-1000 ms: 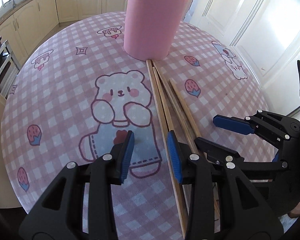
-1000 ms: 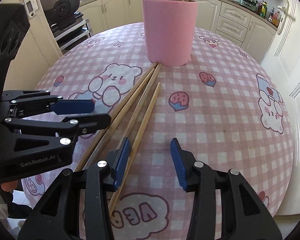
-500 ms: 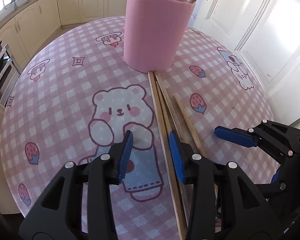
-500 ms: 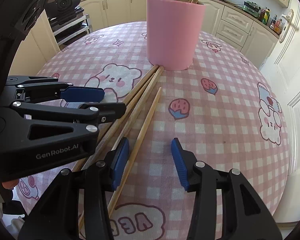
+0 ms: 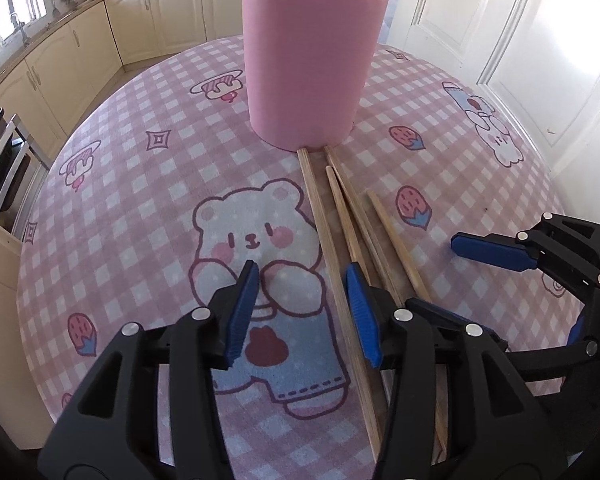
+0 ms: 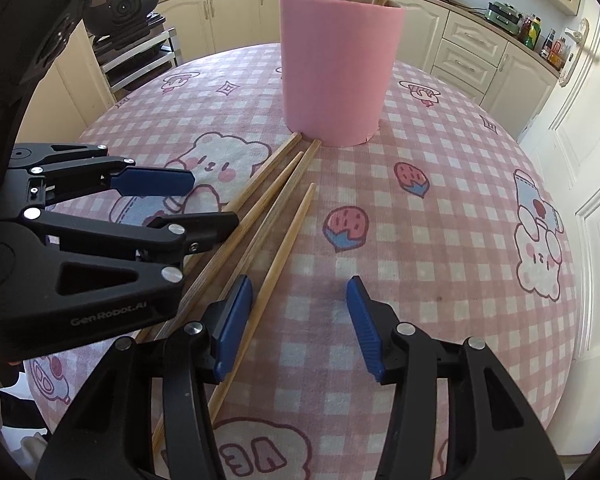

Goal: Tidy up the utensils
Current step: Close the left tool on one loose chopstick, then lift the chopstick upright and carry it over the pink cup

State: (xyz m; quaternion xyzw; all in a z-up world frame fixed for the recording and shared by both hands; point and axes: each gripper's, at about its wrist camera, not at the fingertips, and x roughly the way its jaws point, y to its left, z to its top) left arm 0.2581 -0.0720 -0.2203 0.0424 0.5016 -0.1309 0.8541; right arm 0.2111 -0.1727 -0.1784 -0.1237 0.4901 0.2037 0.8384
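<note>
Several wooden chopsticks [image 5: 354, 236] [image 6: 260, 216] lie side by side on the pink checked tablecloth [image 5: 140, 184], their far ends at the foot of a pink cup [image 5: 312, 68] [image 6: 340, 68] that holds more chopsticks upright. My left gripper [image 5: 300, 280] [image 6: 212, 200] hovers low over them, its jaws opening; the leftmost chopstick [image 5: 328, 248] runs between them close to the right finger, untouched. My right gripper [image 6: 300, 284] [image 5: 436, 272] is also opening, with the rightmost chopstick [image 6: 288, 236] between its jaws beside the left finger, not pressed.
The round table's edge [image 6: 572, 280] curves away on the right, near white doors [image 5: 540, 60]. Cream kitchen cabinets [image 5: 160, 12] line the back. A black appliance [image 6: 120, 4] sits on a rack at the left. The two grippers stand close together over the chopsticks.
Both grippers' jaws have widened. The left gripper has edged forward towards the cup, which looks larger now. The chopsticks have not moved.
</note>
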